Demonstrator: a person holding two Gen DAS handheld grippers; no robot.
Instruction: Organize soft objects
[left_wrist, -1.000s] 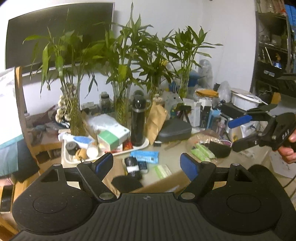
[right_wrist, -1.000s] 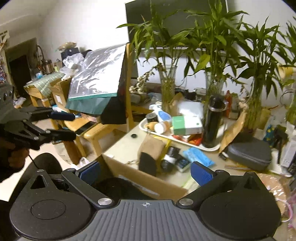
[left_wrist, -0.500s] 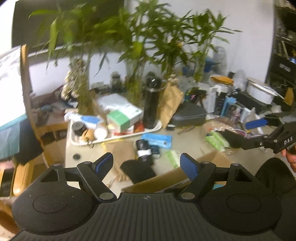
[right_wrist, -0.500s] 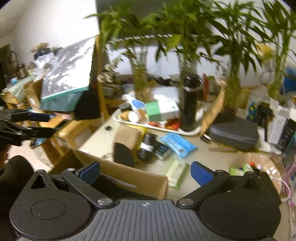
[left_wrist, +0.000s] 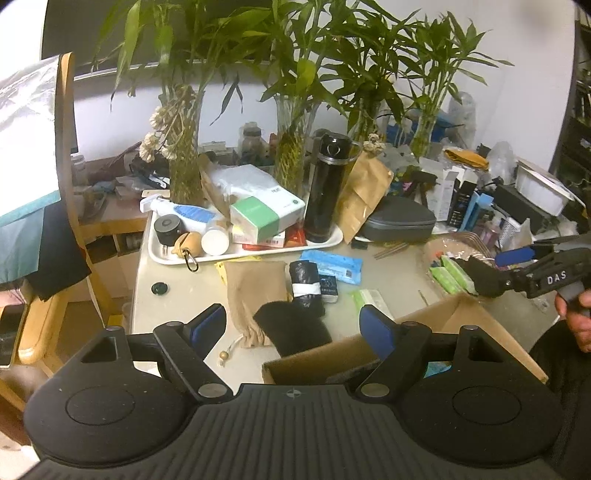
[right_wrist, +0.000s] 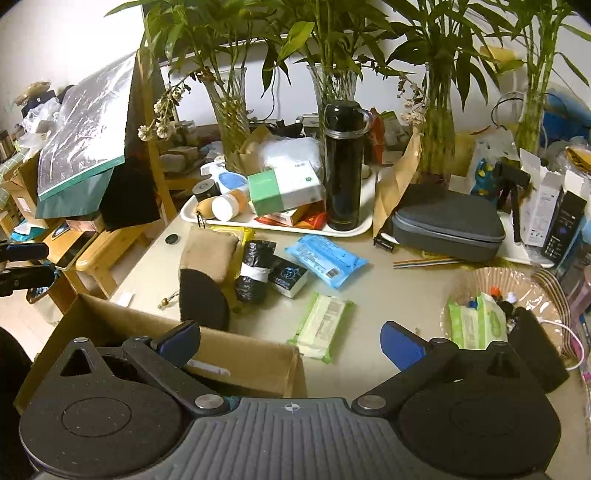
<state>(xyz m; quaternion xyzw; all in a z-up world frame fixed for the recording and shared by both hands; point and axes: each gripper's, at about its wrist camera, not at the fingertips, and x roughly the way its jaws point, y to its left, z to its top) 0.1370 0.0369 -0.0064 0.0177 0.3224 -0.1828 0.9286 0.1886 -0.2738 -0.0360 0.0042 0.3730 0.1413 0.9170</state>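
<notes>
So the soft stuff is all sitting loose on the desk (right_wrist: 388, 295): a tan drawstring pouch (left_wrist: 255, 291) lies flat near the front edge, with a black fuzzy pouch (left_wrist: 291, 328) overlapping its lower right corner. Right beside those there's a black roll with a white band (left_wrist: 304, 282), then a blue wipes pack (right_wrist: 325, 260) further back, and a green-and-white wipes pack (right_wrist: 323, 326) closer in, just beside the cardboard box (right_wrist: 240, 369). The box sits open at the front edge of the desk.

The left gripper (left_wrist: 293, 328) hangs above the box's near corner with its blue pads spread wide, nothing between them. The right gripper (right_wrist: 290, 341) is spread wide too, empty, one finger over the box and the other over bare desk. In the left view it shows off to the right, near a woven basket (right_wrist: 491, 280) holding more green packs.

Behind everything: a white tray (left_wrist: 255, 253) with a black thermos (left_wrist: 330, 188) standing upright, and a grey zip case (right_wrist: 447, 225).
</notes>
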